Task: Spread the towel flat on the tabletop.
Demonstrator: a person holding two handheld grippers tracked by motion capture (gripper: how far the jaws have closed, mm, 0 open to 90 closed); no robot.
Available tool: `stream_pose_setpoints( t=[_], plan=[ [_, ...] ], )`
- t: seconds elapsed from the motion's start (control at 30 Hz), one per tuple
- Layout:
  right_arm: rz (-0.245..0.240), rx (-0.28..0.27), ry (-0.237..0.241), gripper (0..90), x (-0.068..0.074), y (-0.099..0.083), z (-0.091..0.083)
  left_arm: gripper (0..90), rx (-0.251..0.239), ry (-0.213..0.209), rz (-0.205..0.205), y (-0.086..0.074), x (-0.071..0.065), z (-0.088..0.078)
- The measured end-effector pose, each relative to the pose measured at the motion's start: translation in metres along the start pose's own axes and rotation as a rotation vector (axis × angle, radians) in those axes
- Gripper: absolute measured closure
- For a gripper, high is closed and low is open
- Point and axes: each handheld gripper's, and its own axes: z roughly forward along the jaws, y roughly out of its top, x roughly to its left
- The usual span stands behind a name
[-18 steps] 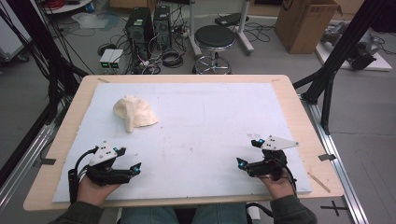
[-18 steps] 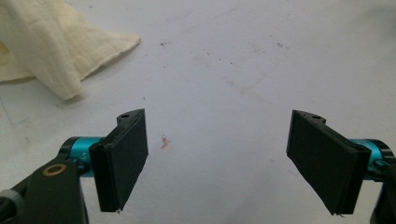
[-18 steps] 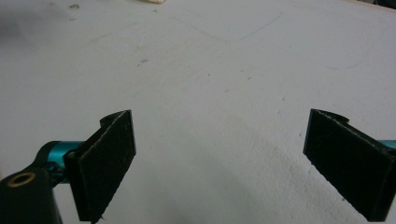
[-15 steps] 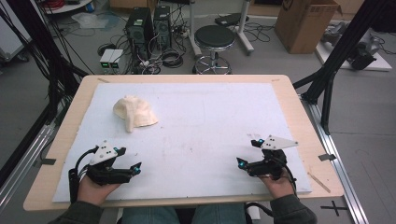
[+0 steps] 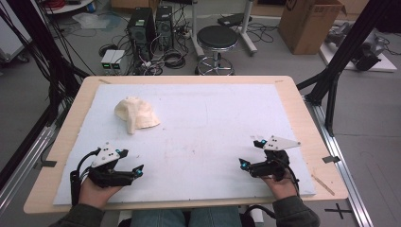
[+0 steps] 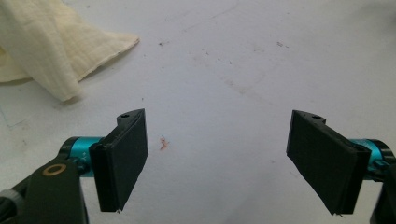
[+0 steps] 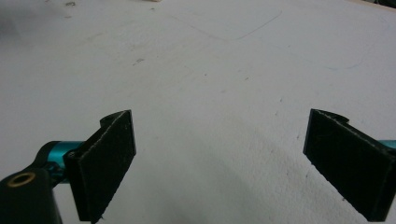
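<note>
Nearest to us, at the front edge of the table [image 5: 61, 142], our two hands rest on the white mat [image 5: 208, 123] that covers the wooden top. The left gripper [image 5: 131, 163] sits at the near left and the right gripper [image 5: 251, 153] at the near right, well apart from each other, both pointing inward across the mat.

Looking along the left gripper [image 6: 217, 161], we see its black pads spread wide, with bare, faintly stained mat between them and nothing touching either pad. The right gripper [image 7: 219, 161] is the same: pads wide apart, only mat between them, nothing held.

Farther out, on the left half of the mat, lies the cloth [image 5: 136, 113]. It is cream-coloured, crumpled into a loose rounded heap, with one folded flap trailing toward us. In the left gripper view the cloth [image 6: 51, 46] shows a fine waffle weave and lies at the upper left, ahead of the jaws and apart from them.

Beyond the table, on the floor, stand a round black stool [image 5: 216, 40] and a cardboard box [image 5: 309, 23].
</note>
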Motion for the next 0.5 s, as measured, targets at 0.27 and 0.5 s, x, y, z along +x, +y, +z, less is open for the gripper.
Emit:
stream_pose_setpoints(
  t=[0.27,0.5],
  plan=[
    [0.004,0.001,0.005,8.4,-0.0005,0.0007,0.0002,21.3,-0.007,-0.002,-0.002,0.001,0.0008,-0.0005],
    [0.001,0.003,0.008,8.4,-0.0002,0.0016,0.001,22.1,-0.006,-0.004,-0.001,0.002,0.0016,-0.0019]
  ],
)
